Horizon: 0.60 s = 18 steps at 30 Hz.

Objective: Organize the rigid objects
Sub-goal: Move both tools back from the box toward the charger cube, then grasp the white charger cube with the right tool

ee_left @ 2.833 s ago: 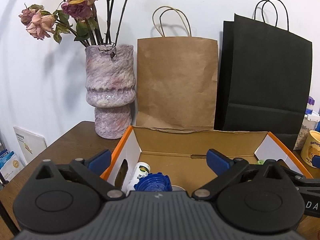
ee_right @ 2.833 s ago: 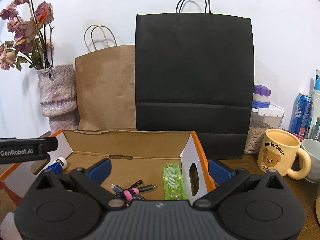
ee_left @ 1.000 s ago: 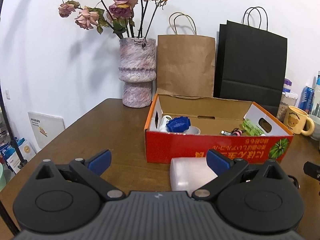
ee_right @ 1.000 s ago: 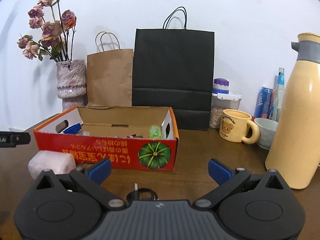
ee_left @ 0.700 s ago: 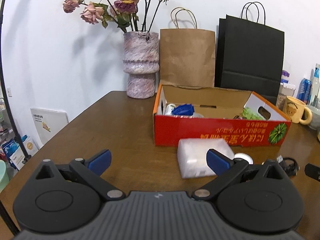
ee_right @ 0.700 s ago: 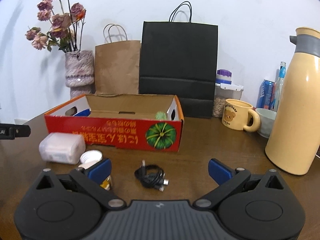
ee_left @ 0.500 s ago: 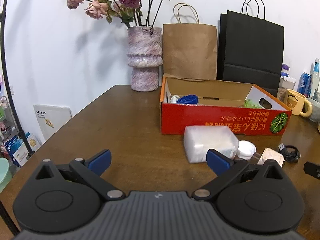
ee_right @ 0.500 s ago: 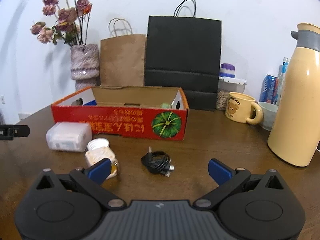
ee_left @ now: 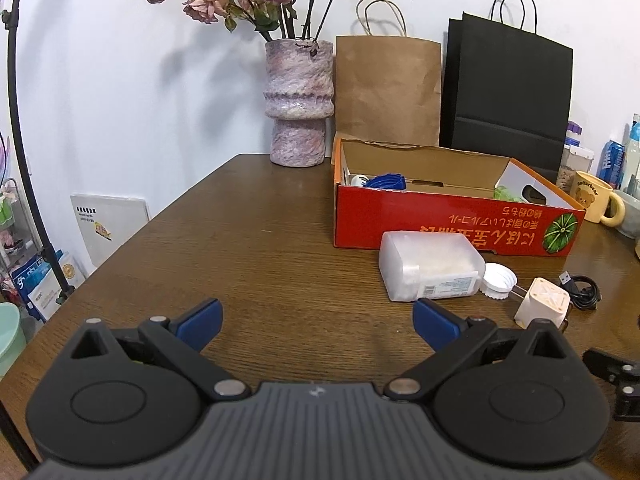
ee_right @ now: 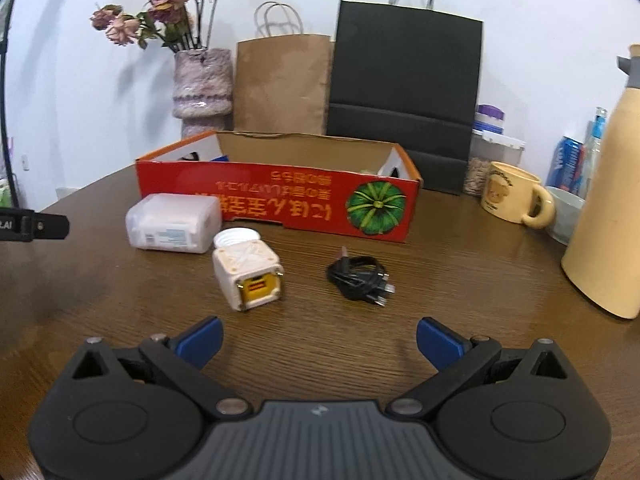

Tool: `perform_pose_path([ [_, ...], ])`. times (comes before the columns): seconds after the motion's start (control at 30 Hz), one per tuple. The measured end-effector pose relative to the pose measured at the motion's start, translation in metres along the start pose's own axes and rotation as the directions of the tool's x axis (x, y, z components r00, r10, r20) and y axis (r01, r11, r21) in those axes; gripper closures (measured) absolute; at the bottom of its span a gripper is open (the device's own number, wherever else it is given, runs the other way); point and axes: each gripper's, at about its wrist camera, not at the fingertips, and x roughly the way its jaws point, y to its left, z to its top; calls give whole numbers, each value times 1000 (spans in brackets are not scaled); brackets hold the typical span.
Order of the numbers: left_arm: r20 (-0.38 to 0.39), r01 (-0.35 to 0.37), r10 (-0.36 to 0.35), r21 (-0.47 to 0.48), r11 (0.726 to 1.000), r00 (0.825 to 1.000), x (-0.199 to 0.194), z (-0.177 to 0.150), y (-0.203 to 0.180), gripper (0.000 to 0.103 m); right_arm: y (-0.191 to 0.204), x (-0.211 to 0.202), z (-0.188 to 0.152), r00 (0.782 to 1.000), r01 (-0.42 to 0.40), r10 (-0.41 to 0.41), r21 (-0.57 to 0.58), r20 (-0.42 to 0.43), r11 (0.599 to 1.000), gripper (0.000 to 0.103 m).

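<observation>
Left wrist view: my left hand-held gripper (ee_left: 316,320) is spread wide, grasping nothing, above bare tabletop (ee_left: 248,240). Ahead and to its right stands the red cardboard box (ee_left: 452,226). Only this view looks into it: a blue ridged cap (ee_left: 386,181) and a white bottle top (ee_left: 359,179) in the far left corner, something green (ee_left: 507,194) at the right end. Just in front of the box lies a translucent plastic case (ee_left: 430,270), with a white screw cap (ee_left: 499,280) touching its right end, then a white charger cube (ee_left: 542,306).

Right wrist view: my right hand-held gripper (ee_right: 318,338) is also released and empty. The box's contents are mostly hidden by its front wall (ee_right: 276,196). This view alone shows the charger's yellow port face and the whole coiled black cable (ee_right: 360,276), ahead, right of the charger. Far right: a yellow mug (ee_right: 510,198) and a cream thermos (ee_right: 612,216).
</observation>
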Motion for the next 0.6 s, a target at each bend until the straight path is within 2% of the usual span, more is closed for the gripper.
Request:
perform_pose_path([
  [0.23,-20,-23,22,-27,999,1000,5,2,7,0,10,25,15,999,-27,27,-7,-23,1000,0],
  [0.4,-31,-36,34,-56,998,999,9,4,15,0,20,44,26,998,-55,54,-25,-32,998,6],
  [0.5,-36,-34,32,-53,998,999,10,4,14,0,25,56,33,996,-76,75,-29,-42,997,16],
  [0.53,-36,-33,31,-49,998,999,10,4,14,0,26,60,35,995,-85,84,-31,-49,996,23],
  [0.6,-38,-29,27,-46,999,999,10,4,13,0,29,65,37,993,-103,100,-33,-66,994,45],
])
